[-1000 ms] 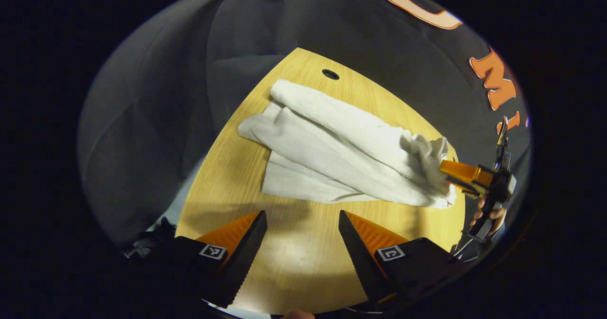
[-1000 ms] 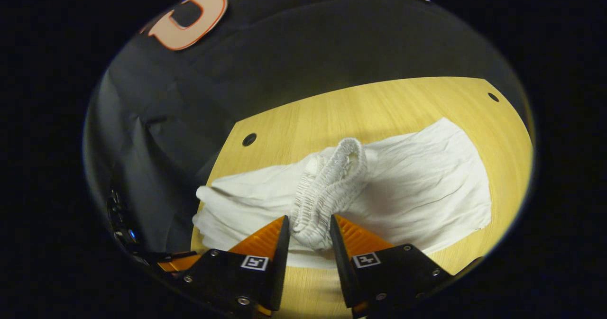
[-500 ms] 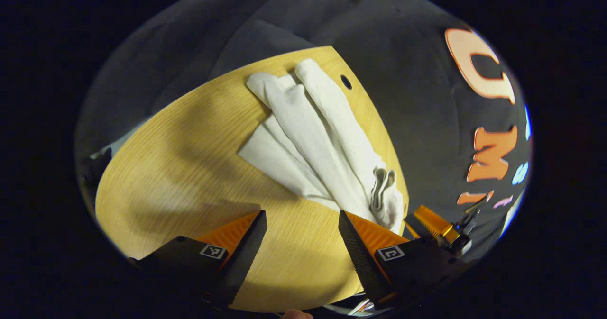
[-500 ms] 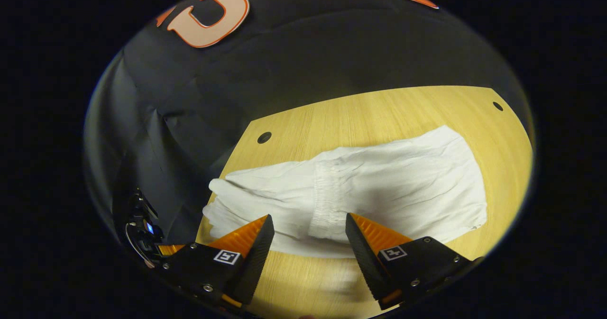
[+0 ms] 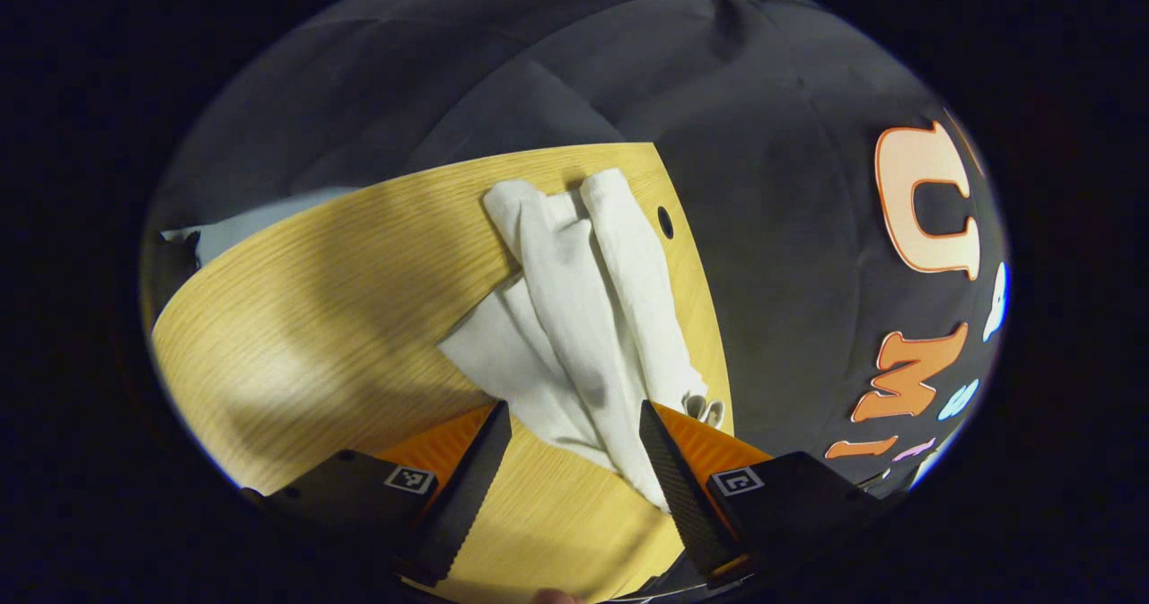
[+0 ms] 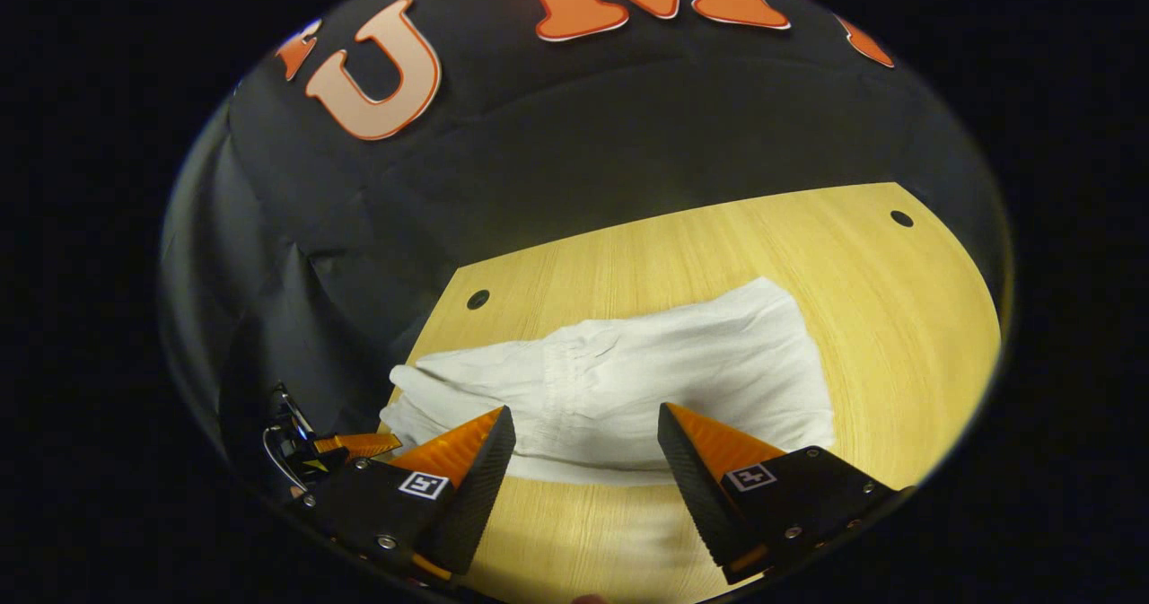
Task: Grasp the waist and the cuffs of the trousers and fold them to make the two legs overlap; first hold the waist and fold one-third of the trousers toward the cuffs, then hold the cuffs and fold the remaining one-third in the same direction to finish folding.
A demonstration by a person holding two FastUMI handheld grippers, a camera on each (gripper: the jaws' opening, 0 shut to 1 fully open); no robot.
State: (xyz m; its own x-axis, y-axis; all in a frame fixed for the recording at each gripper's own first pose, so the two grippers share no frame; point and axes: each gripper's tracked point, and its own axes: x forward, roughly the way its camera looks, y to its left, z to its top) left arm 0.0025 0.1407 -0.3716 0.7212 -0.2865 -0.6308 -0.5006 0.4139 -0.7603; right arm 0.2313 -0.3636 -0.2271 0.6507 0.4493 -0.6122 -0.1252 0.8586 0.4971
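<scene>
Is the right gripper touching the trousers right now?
Apart. In the right gripper view the right gripper is open, its fingers spread wide, and the white trousers lie flat on the table beyond the tips.

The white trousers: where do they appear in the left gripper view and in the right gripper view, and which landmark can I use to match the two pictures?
Left gripper view: the trousers run from upper centre down to between the open left claw fingers.
Right gripper view: the trousers lie across the lower centre, just beyond the open right claw.
Shared landmark: the dark round hole in the table, near the trousers' narrow end.
</scene>
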